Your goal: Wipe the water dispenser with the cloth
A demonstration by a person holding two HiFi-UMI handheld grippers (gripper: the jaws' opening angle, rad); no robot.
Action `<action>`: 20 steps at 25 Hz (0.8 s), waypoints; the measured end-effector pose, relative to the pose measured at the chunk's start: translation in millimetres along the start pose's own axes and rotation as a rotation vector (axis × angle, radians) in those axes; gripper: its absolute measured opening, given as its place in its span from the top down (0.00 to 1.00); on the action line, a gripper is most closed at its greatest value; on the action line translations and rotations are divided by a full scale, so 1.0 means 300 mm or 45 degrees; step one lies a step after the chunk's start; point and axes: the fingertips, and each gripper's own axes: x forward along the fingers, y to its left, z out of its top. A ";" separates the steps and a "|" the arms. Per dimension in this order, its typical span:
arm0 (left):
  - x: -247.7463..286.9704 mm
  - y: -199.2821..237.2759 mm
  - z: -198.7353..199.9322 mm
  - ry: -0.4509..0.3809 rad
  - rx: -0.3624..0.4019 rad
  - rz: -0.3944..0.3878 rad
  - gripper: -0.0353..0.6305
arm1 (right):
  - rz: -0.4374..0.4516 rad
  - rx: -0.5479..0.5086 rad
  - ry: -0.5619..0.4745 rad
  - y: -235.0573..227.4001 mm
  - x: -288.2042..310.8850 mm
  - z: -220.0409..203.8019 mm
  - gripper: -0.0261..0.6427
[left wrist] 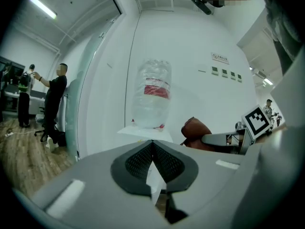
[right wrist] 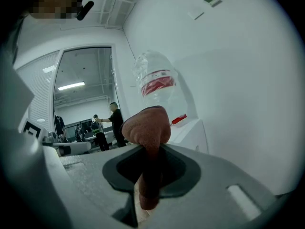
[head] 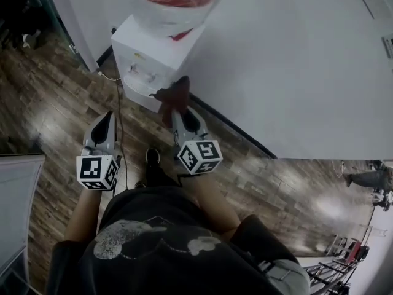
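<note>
A white water dispenser stands against the wall with a clear bottle bearing a red label on top. My right gripper is shut on a reddish-brown cloth, which bunches up just in front of the dispenser's front face. In the right gripper view the cloth sticks up from the closed jaws, with the bottle behind it. My left gripper hangs to the left, shut with nothing in it, short of the dispenser. In the left gripper view the bottle and cloth appear ahead.
A dark cable runs down the wood floor from the dispenser. The white wall fills the right side. A glass partition stands left of the dispenser, with people beyond it. Metal racks sit at bottom right.
</note>
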 end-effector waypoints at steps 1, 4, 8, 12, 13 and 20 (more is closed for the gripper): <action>0.029 0.005 0.011 -0.004 -0.002 0.010 0.92 | 0.007 0.003 0.015 -0.013 0.026 -0.007 0.87; 0.102 0.020 0.017 0.009 -0.008 0.036 0.92 | 0.024 0.022 0.062 -0.046 0.100 -0.039 0.87; 0.173 0.047 -0.013 0.060 -0.013 0.075 0.92 | 0.024 0.036 0.107 -0.104 0.173 -0.072 0.87; 0.222 0.084 0.001 0.059 0.007 0.136 0.92 | 0.011 0.006 0.117 -0.173 0.251 -0.065 0.87; 0.228 0.091 0.006 0.057 0.007 0.150 0.92 | 0.012 0.003 0.119 -0.183 0.266 -0.063 0.87; 0.267 0.142 0.034 0.057 0.008 0.186 0.92 | 0.025 -0.057 0.151 -0.183 0.369 -0.071 0.87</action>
